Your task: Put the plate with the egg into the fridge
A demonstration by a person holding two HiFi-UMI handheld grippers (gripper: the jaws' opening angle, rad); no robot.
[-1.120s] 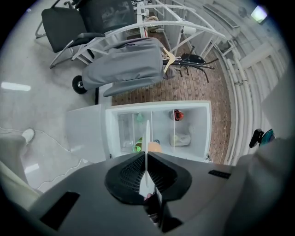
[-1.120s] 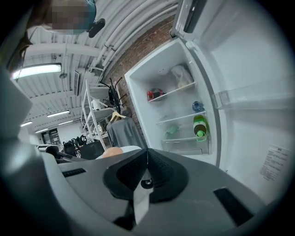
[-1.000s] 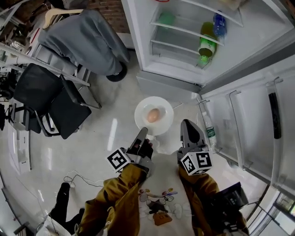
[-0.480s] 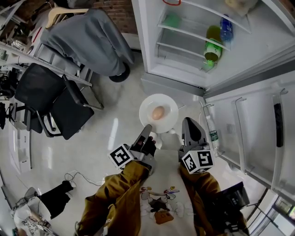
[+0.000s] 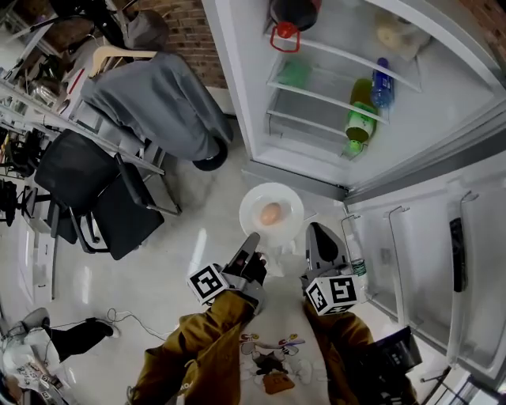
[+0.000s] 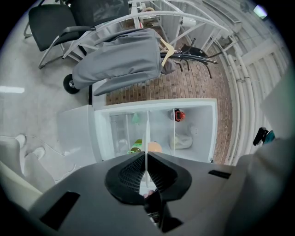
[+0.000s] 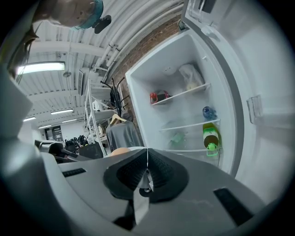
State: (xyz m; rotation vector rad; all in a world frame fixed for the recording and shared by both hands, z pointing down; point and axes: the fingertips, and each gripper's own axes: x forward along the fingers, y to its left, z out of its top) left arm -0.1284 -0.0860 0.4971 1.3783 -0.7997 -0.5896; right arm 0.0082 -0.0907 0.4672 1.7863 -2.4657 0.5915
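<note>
A white plate [image 5: 285, 199] with a brown egg [image 5: 270, 213] on it hangs level above the floor, just in front of the open fridge [image 5: 332, 95]. My left gripper [image 5: 251, 239] is shut on the plate's near rim. In the left gripper view the plate [image 6: 146, 133] runs edge-on between the closed jaws of the left gripper [image 6: 146, 173], with the egg [image 6: 155, 147] beyond them. My right gripper [image 5: 314, 231] sits beside the plate's right edge, shut with nothing in it. From the right gripper [image 7: 147, 168] the egg [image 7: 120, 150] shows to the left.
The fridge shelves carry a green bottle [image 5: 360, 119], a blue bottle [image 5: 380, 83], a red-lidded pot [image 5: 288, 20] and a bag [image 7: 191, 76]. The open door [image 5: 427, 253] stands at my right with a bottle [image 5: 356, 257] in its rack. Black chairs [image 5: 95, 190] and a grey garment [image 5: 158, 103] stand left.
The plate with the egg has moved a little closer to the fridge, held by the left gripper throughout. More of the fridge's upper shelves has come into view.
</note>
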